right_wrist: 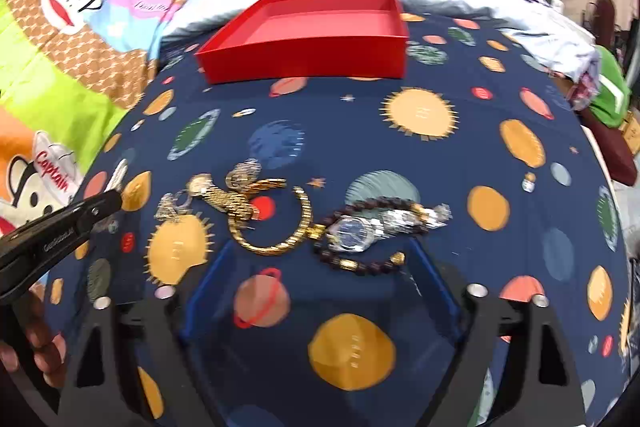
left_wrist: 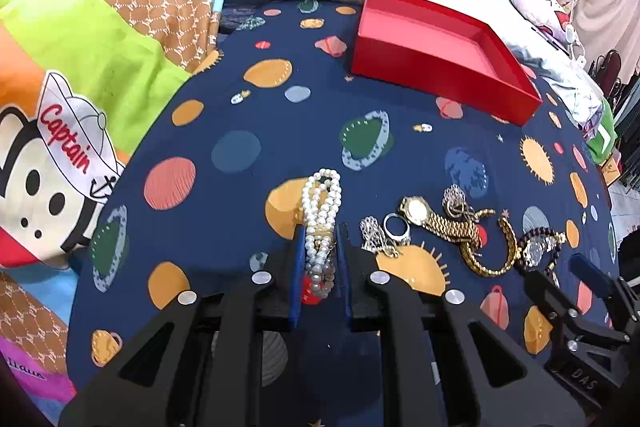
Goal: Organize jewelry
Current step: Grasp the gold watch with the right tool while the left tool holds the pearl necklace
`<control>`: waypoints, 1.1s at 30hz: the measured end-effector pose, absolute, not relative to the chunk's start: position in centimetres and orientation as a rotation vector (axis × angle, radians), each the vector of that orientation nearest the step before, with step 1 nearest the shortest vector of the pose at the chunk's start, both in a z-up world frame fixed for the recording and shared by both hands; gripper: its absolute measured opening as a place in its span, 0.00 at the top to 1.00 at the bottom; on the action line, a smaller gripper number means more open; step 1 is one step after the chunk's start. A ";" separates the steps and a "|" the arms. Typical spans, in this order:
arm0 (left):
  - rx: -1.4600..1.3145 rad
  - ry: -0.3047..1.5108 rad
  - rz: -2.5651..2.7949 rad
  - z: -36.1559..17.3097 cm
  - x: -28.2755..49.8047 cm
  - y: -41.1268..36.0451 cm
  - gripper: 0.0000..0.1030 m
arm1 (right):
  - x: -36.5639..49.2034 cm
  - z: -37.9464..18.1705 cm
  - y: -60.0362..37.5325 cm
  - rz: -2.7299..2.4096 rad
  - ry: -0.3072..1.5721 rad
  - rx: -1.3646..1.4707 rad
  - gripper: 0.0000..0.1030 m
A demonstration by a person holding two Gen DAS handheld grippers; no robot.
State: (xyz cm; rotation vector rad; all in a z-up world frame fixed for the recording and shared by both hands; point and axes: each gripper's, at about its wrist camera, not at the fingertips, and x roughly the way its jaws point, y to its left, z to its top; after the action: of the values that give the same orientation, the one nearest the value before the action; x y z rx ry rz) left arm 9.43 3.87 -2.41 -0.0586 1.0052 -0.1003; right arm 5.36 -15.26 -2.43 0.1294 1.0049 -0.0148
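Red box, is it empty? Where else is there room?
The red box looks empty. Bare blanket lies between it and the jewelry. It is crowded around the gold watch, silver watch and beads.

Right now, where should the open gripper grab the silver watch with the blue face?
Probably the silver watch by its metal band, coming from above: it lies flat across the dark bead bracelet, just ahead of the open right gripper.

L gripper [left_wrist: 320, 239] clamped on pearl strands [left_wrist: 322, 211]; gold watch [left_wrist: 436, 219], rings beside; red box [left_wrist: 436, 55] behind, on navy cloth [left_wrist: 224, 107].
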 end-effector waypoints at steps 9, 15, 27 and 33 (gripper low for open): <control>-0.078 1.027 -0.073 -2.9 10.3 4.9 0.86 | 8.6 -3.4 -11.8 0.195 1.062 0.093 0.51; -0.090 1.030 -0.055 -3.1 10.5 5.5 0.86 | 10.1 -3.7 -9.3 0.275 1.072 -0.018 0.59; -0.088 1.054 -0.074 -3.8 10.6 5.1 0.86 | 10.6 -5.2 -10.7 0.276 1.116 -0.004 0.84; -0.079 1.052 -0.084 -3.7 10.5 4.7 0.86 | 9.8 -4.7 -10.7 0.291 1.111 0.014 0.85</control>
State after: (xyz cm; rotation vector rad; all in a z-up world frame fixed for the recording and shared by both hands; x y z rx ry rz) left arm 10.48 4.69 -3.69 -0.0790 1.0519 -0.0836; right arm 9.82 -10.68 -4.75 0.0139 1.1106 0.2913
